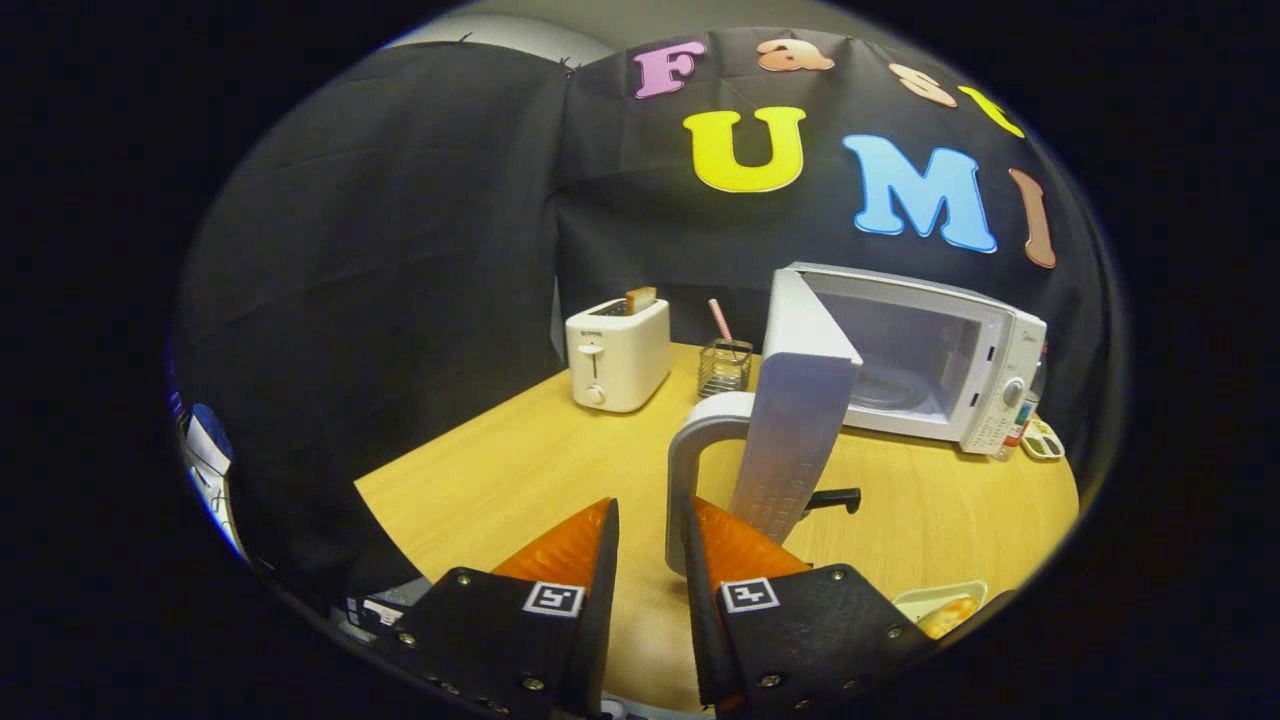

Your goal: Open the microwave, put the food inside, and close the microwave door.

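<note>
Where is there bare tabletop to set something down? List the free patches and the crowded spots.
Free: the wide stretch of table between the toaster and the gripper, whose jaws stand slightly apart, holding nothing; also the strip before the microwave, right of its open door. Crowded: around the door handle just ahead, and between toaster and microwave, where the wire holder stands.

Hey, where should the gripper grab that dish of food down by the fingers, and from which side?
Probably by the near rim of the dish of food, coming down from above. It sits low and flat on the table, just beside the gripper, whose fingers are apart with nothing between them. The rim looks like the only raised edge; much of the dish is hidden, so check first.
</note>
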The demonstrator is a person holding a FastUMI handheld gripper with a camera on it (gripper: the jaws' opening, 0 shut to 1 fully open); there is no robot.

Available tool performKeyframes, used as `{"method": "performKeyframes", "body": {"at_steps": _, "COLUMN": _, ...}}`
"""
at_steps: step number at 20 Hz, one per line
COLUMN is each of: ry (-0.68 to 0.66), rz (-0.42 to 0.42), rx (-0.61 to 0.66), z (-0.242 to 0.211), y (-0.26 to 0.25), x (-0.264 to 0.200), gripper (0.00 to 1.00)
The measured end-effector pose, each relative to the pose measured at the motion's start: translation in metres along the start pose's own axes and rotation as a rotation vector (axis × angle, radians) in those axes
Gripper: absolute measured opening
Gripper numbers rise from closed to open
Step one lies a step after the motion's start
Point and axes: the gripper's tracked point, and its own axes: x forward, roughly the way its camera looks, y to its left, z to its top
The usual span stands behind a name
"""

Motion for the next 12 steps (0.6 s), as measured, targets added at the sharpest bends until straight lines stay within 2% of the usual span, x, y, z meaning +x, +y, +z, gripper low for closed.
{"method": "performKeyframes", "body": {"at_steps": 3, "ry": -0.069, "rz": 0.105, "rx": -0.014, "z": 0.026, "y": 0.012, "x": -0.022, "gripper": 0.39}}
{"method": "performKeyframes", "body": {"at_steps": 4, "ry": -0.091, "rz": 0.130, "rx": -0.024, "z": 0.034, "y": 0.014, "x": -0.031, "gripper": 0.45}}
{"method": "performKeyframes", "body": {"at_steps": 6, "ry": -0.140, "rz": 0.157, "rx": -0.041, "z": 0.053, "y": 0.009, "x": -0.051, "gripper": 0.62}}
{"method": "performKeyframes", "body": {"at_steps": 8, "ry": -0.182, "rz": 0.155, "rx": -0.053, "z": 0.066, "y": -0.002, "x": -0.070, "gripper": 0.89}}
{"method": "performKeyframes", "body": {"at_steps": 9, "ry": -0.200, "rz": 0.142, "rx": -0.058, "z": 0.070, "y": -0.011, "x": -0.079, "gripper": 0.92}}
{"method": "performKeyframes", "body": {"at_steps": 12, "ry": -0.233, "rz": 0.085, "rx": -0.081, "z": 0.078, "y": -0.046, "x": -0.099, "gripper": 0.93}}
